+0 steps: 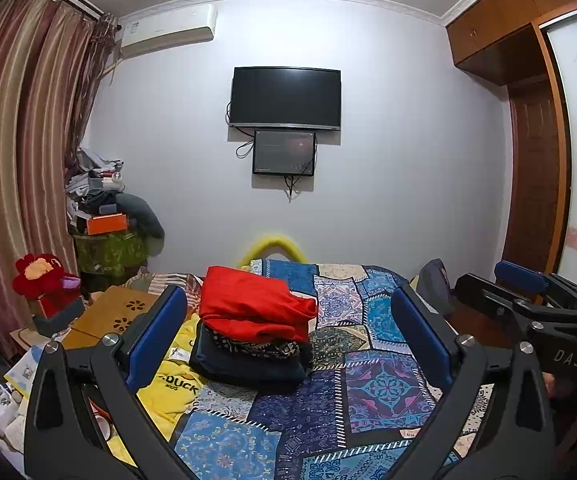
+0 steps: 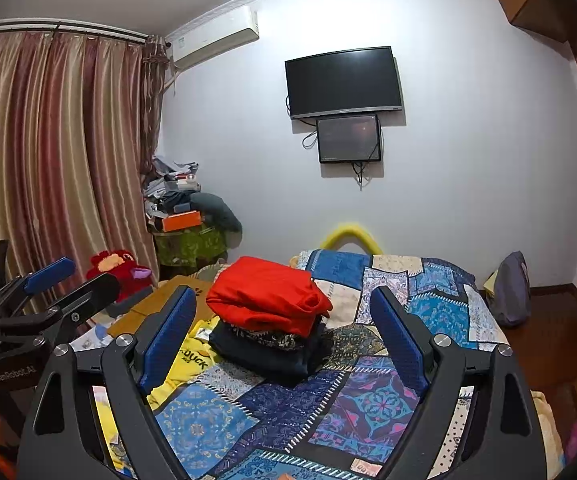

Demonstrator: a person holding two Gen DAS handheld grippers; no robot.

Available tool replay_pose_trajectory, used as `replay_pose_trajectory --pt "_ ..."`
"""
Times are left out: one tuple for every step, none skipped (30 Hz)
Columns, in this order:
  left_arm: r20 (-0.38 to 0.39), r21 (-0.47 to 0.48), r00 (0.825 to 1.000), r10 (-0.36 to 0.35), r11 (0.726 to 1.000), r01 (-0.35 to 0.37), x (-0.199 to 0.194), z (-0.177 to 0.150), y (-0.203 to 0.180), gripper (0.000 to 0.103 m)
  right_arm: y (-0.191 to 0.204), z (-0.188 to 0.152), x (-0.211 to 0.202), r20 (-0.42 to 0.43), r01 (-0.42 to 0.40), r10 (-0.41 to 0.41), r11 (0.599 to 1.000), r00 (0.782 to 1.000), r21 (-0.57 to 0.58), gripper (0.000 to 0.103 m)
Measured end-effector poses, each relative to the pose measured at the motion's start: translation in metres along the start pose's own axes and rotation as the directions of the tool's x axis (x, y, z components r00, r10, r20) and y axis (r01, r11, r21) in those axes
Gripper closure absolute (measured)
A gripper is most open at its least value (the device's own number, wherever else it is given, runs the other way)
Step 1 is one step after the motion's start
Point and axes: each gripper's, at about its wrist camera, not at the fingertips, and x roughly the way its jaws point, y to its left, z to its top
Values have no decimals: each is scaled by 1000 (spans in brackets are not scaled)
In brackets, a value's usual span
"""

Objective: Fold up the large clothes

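Note:
A stack of folded clothes sits on the bed: a red garment (image 1: 254,306) (image 2: 266,294) on top, a dark patterned one (image 1: 248,354) (image 2: 272,350) beneath. A yellow duck-print shirt (image 1: 172,390) (image 2: 192,360) lies unfolded at the stack's left. My left gripper (image 1: 288,320) is open and empty, held above the bed short of the stack. My right gripper (image 2: 282,312) is also open and empty, framing the stack from above. Each gripper shows in the other's view: the right (image 1: 522,294) and the left (image 2: 54,284).
A blue patchwork bedspread (image 1: 368,392) (image 2: 368,400) covers the bed. A wooden lap desk (image 1: 116,316) and a red plush toy (image 1: 42,280) lie to the left. A cluttered stand (image 1: 108,224) stands by the curtain. A dark bag (image 2: 510,290) sits on the floor at right.

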Motion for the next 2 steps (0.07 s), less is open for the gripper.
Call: replay_pose_trajectory --pt "-3 -1 1000 -2 1000 2 0 0 0 1 0 -1 0 0 0 0 1000 1000 1 16" --pt "-6 -1 1000 -1 1000 1 1 0 0 1 -1 -1 1 -1 1 -1 1000 1000 2 16"
